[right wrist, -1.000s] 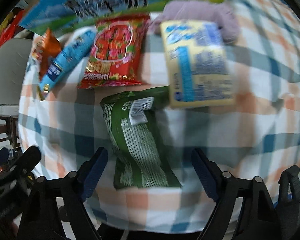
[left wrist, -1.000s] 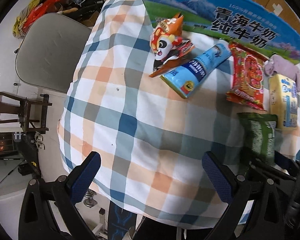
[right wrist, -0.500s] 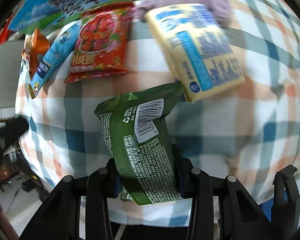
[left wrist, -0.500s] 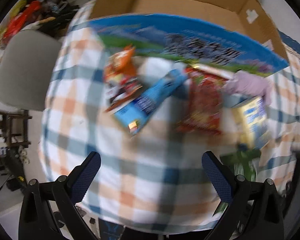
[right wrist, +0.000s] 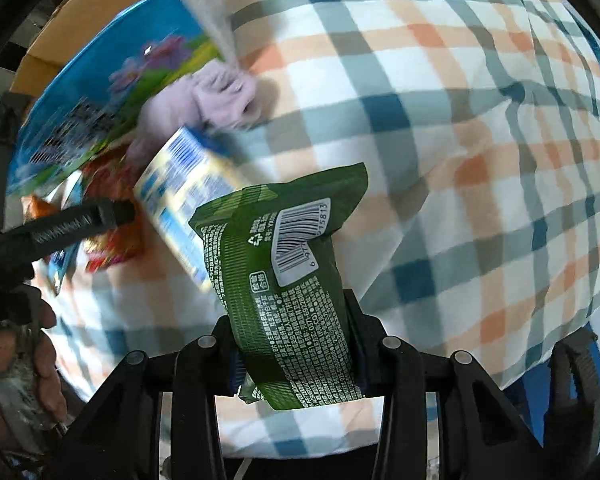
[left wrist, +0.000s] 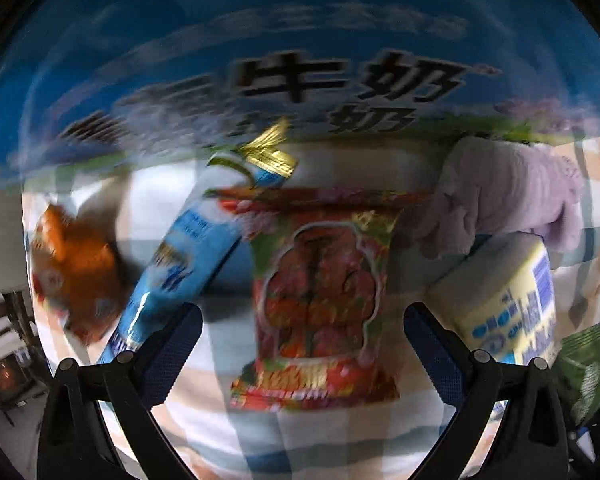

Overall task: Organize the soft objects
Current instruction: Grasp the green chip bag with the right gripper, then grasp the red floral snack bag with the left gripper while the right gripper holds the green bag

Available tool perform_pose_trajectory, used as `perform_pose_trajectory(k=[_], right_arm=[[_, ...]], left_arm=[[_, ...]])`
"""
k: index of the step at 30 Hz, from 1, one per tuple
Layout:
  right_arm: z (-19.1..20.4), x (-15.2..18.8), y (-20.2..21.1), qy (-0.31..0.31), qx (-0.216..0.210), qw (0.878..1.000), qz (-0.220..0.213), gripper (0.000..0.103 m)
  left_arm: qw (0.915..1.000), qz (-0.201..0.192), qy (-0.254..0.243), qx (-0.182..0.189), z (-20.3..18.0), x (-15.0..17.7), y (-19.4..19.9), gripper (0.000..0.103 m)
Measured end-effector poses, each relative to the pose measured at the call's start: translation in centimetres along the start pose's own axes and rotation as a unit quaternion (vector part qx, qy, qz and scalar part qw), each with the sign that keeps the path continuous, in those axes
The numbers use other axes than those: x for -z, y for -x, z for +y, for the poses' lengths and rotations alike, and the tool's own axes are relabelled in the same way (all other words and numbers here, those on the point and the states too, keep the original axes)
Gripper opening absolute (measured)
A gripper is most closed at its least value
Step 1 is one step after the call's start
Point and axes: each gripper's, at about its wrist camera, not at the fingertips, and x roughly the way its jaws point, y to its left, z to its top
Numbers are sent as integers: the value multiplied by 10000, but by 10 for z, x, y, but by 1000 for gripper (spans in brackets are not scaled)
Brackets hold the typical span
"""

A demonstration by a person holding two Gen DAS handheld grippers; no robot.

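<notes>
Two views were examined, left wrist first. Left claw (left wrist: 302,334) stands spread wide and grasps nothing. Between its fingers and just ahead lies the red snack packet (left wrist: 320,296), flat on the checked cloth (left wrist: 328,436) covering the worktop, its long axis running straight away from the claw, in line with the fingers. To its left a blue tube (left wrist: 184,256) lies slanted, with an orange toy (left wrist: 76,268) beyond it. To its right sit a yellow packet (left wrist: 512,308) and a lilac plush (left wrist: 508,196), the plush overlapping the yellow packet's far end. A blue milk carton box (left wrist: 300,60) stands behind them all. The view is blurred; finer detail cannot be told.

Right wrist view: right claw (right wrist: 296,344) is clenched on the green packet (right wrist: 288,280), which is lifted clear of the cloth, its long axis pointing away from the claw. The box (right wrist: 96,96) lies up and to the left.

Judgement: the left claw is nearer the red packet and already lined up with it; the green packet's route to the box runs leftward over the other items.
</notes>
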Motion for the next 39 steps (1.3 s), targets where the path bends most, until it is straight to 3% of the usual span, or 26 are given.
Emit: perform_pose_trajectory(k=[1,3,4,5,8,12,21,27,32,34,39], right_arm=[[-1,-4,0,-9,8,10000,8,42],[-8,-10,0,-29,13,10000,25,42],[-12,-13,1,-32,16,10000,31,42],[-11,-15,2,-28,12,10000,42,42],[-14,-18,5,10,-5,10000,71,42],[-13,-19,13,116,-41,9999,87,42],[-2,-3,17,428,-170,9989,110,42],[13,12,33,717,-369,9967,31,42],[23,18,76,1075,-616,9920,-227,42],[30,17,94,1231,-708,9892,-374,42],[53,4,128,1465,-941,9823,-691,42]], left_arm=[[9999,-90,-51,-54,-2,-2,0,103],[9998,-162,-108,-25,-3,-5,-1,90],[9998,-173,-113,-27,-2,-7,-1,74],[9998,-170,-114,-19,-3,-8,-1,64],[9998,-178,-131,8,-5,-3,5,46],[9997,-220,-23,70,-6,28,17,44],[9988,-239,403,172,35,90,32,43],[9953,-662,622,334,52,119,80,43],[9888,-1218,728,471,62,116,139,43],[9851,-1463,761,482,44,100,156,43],[9760,-1960,785,525,46,82,205,43]])
